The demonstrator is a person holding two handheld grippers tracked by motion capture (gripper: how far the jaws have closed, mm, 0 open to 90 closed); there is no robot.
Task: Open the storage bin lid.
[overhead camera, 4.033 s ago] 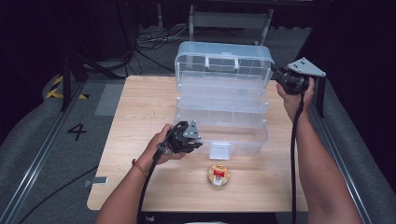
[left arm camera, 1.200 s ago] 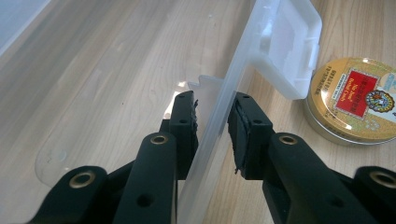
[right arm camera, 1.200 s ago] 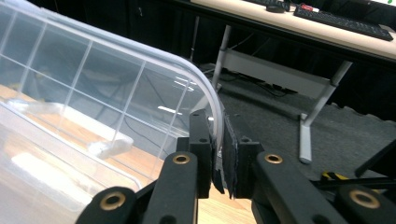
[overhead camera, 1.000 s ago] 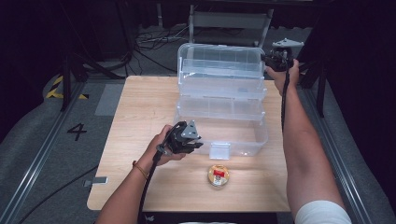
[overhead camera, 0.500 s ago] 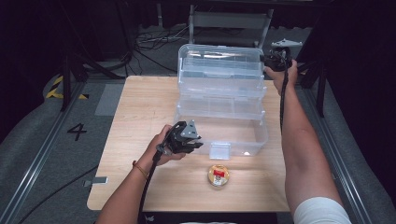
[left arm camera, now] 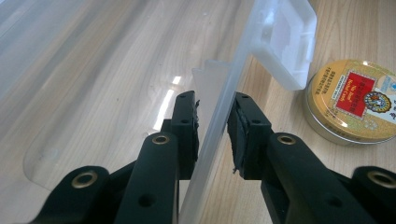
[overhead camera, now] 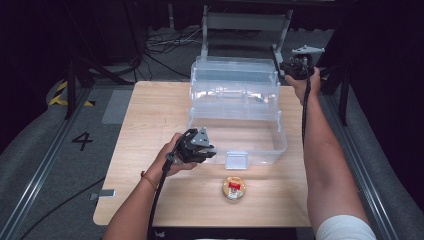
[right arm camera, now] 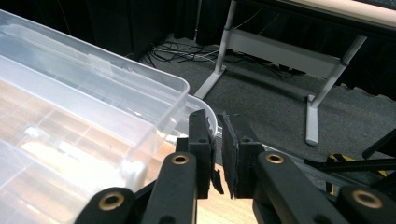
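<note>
The gold tin (overhead camera: 233,187) at 6 o'clock on the counter (overhead camera: 145,115) has a red label, its writing too small to read. The left gripper (left arm camera: 214,126) has its fingers clamped on the front wall of the clear storage box (overhead camera: 235,107) mid-counter. The right gripper (right arm camera: 217,140), at 1 o'clock by the box's far corner, has its fingers nearly together; what they pinch I cannot tell.

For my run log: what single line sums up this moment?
left gripper: shut on front wall of clear tiered box | right gripper: shut, at box's far right corner | round tin: on table
</note>
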